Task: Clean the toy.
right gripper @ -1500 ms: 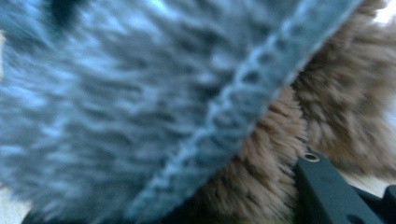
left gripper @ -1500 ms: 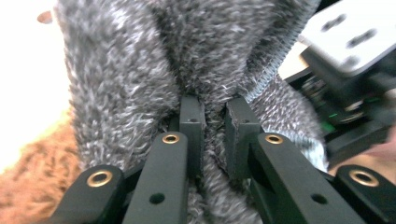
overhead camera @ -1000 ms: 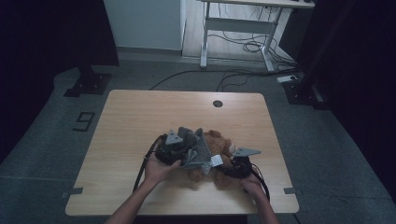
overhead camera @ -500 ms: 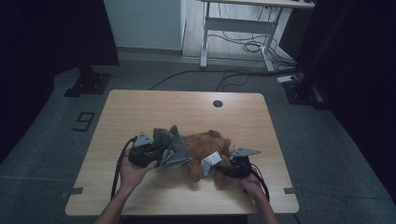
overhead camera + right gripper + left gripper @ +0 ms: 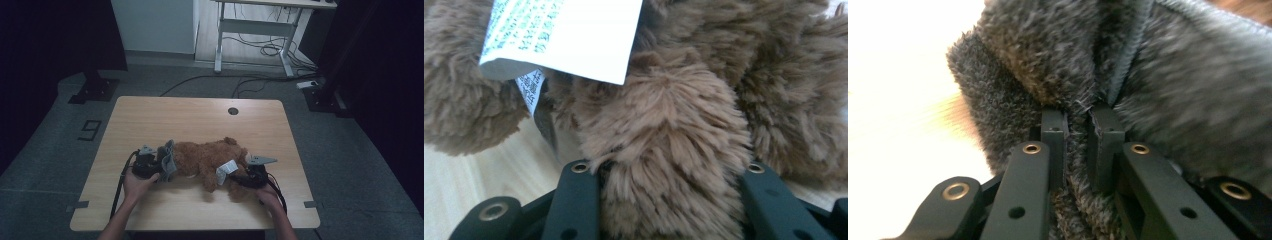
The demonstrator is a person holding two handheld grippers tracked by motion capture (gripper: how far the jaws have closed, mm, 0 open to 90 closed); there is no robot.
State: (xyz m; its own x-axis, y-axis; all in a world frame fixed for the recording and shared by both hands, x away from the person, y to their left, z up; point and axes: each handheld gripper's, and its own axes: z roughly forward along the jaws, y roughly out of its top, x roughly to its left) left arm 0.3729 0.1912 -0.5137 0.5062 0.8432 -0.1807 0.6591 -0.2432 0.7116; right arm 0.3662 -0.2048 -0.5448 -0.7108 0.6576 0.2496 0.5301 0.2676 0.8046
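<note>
A brown plush bear point(image 5: 205, 157) lies stretched across the wooden table point(image 5: 200, 115), with a white paper tag point(image 5: 225, 171) near its right end. A grey fleece garment point(image 5: 167, 160) covers its left end. My left gripper point(image 5: 158, 170) is shut on that grey fleece point(image 5: 1168, 80); in the left gripper view the cloth is pinched between the jaws point(image 5: 1079, 132). My right gripper point(image 5: 239, 176) is shut on a brown furry limb point(image 5: 669, 115) of the bear, and the fur hides the fingertips point(image 5: 669, 192). The tag point(image 5: 569, 35) hangs just above.
A round cable hole point(image 5: 233, 111) sits near the table's far edge. Beyond the table stand a white desk frame point(image 5: 255, 25) with floor cables and a black stand base point(image 5: 92, 90) at left. Cables trail from both grippers toward the near edge.
My left gripper has moved left and down toward the table with the grey fleece, drawing the bear out lengthwise. The right gripper has kept its place on the limb.
</note>
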